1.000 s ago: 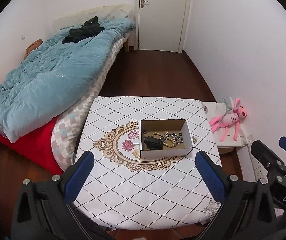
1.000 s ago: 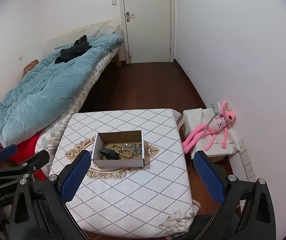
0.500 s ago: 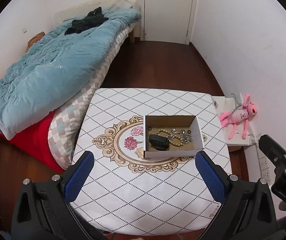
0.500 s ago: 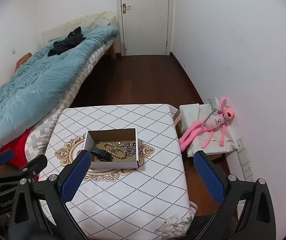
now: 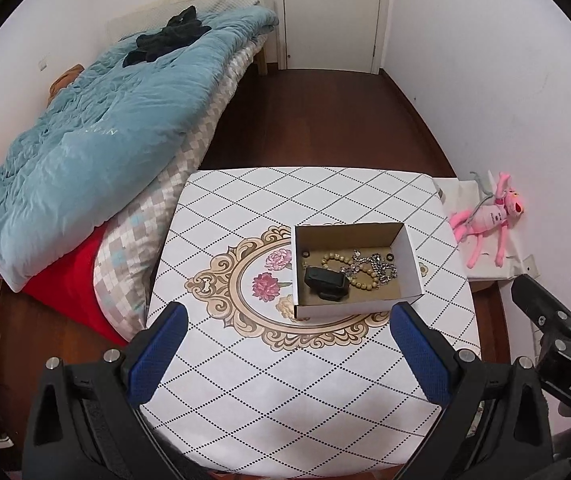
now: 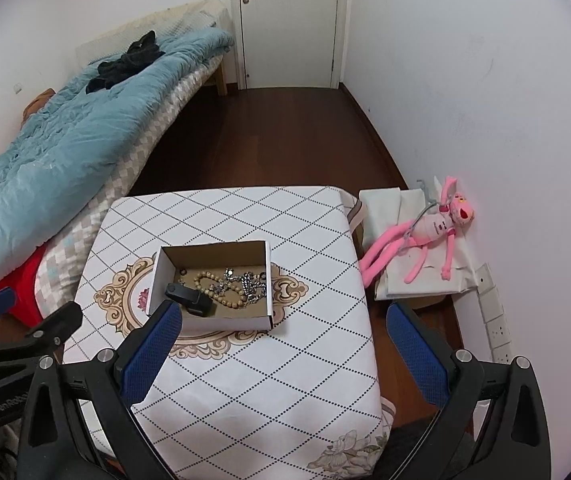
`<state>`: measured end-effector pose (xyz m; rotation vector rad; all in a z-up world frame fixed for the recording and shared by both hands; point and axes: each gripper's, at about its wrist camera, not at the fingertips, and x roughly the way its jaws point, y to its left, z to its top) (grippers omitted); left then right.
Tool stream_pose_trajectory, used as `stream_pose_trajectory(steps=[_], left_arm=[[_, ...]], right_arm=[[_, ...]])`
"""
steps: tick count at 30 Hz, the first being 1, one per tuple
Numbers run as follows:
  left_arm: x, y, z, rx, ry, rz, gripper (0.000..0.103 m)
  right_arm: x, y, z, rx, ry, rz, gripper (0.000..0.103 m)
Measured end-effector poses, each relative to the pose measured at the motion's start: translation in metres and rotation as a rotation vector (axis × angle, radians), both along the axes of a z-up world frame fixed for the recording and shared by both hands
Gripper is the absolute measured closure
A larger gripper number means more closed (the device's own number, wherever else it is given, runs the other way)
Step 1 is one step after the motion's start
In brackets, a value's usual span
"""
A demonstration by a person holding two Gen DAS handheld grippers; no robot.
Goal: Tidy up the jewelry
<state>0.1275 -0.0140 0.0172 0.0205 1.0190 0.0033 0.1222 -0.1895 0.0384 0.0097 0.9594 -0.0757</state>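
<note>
— On the counter (image 5: 285, 380), where is your jewelry?
— In the cardboard box (image 5: 355, 270), ahead of both tools and touching neither: black case (image 5: 325, 282), bead bracelet (image 5: 359, 274), silver chain (image 5: 381, 268), left to right.
— And the tools?
— Your left tool (image 5: 285, 354) gapes wide, empty; your right tool (image 6: 281, 346) likewise.

Place: a bedroom in a home.
Bed (image 5: 97, 160): along the left wall, a rumpled blue duvet (image 5: 85, 148) over a checked quilt, dark clothes (image 5: 165, 38) dumped on top.
Door (image 6: 287, 20): white, shut, at the far end.
Floor (image 5: 305, 120): dark wood boards.
Table (image 5: 245, 380): low, under a diamond-patterned cloth.
Toy: a pink plush figure (image 6: 425, 236) lying against the right wall.
Wall sockets (image 6: 495, 316): low on the right.
</note>
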Motion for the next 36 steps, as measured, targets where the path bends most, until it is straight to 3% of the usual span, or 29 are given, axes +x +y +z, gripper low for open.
stream_pose_trajectory(steps=[36], left_arm=[[0.001, 0.004, -0.007, -0.006, 0.010, 0.005, 0.000]], right_arm=[[0.004, 0.002, -0.012, -0.009, 0.041, 0.008, 0.000]])
